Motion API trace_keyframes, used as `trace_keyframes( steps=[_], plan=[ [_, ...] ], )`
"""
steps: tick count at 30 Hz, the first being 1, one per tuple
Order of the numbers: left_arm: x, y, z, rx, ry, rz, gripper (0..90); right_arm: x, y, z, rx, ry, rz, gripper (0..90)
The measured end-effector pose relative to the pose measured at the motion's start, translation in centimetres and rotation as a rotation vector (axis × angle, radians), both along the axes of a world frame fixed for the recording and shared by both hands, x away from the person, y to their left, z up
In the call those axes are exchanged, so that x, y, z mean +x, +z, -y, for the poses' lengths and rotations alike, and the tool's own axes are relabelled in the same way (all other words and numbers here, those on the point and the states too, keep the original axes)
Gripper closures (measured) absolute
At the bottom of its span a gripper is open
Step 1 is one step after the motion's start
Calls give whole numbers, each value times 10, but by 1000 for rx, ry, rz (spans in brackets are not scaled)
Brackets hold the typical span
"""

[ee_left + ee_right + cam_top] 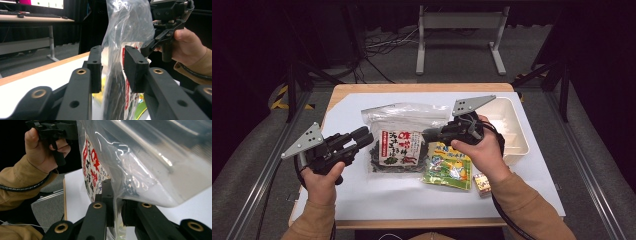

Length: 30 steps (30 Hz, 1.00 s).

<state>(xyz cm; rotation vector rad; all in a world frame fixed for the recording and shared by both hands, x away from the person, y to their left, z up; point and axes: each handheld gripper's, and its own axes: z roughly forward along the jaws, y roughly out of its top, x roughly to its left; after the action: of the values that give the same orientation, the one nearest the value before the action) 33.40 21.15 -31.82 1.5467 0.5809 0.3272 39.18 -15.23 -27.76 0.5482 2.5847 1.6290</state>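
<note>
Right tongs (117,202) pinching the clear plastic seaweed bag's (399,135) edge — it stands tall off the tabletop (377,197); left tongs (112,67) spread, the bag's opposite edge right between their jaws — nearest, unclamped.

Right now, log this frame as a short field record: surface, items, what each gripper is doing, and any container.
surface: white sheet over a wooden table
main item: clear seaweed bag with red and black label, held up off the table per the gripper views
left gripper: jaws apart, one either side of the bag's edge, not yet closed
right gripper: jaws pinched on the bag's opposite edge
other items: yellow-green snack packet; small box beside it
container: white bin at right; its contents can't be made out
</note>
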Motion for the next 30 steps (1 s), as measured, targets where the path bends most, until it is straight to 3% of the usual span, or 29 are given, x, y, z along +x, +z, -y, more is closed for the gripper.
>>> trace_keyframes(
  steps=[9, 18, 30],
  plan=[
    [0, 0, 1, 41, 15, -2, 617, -1, 19, 19, -54, -60, 34, 828],
    [4, -5, -3, 73, 44, -25, 612, 0, 33, 41, -66, -113, 55, 828],
    [11, -14, -5, 71, 50, -67, 601, 1, 53, 75, -114, -213, 102, 827]
  ],
)
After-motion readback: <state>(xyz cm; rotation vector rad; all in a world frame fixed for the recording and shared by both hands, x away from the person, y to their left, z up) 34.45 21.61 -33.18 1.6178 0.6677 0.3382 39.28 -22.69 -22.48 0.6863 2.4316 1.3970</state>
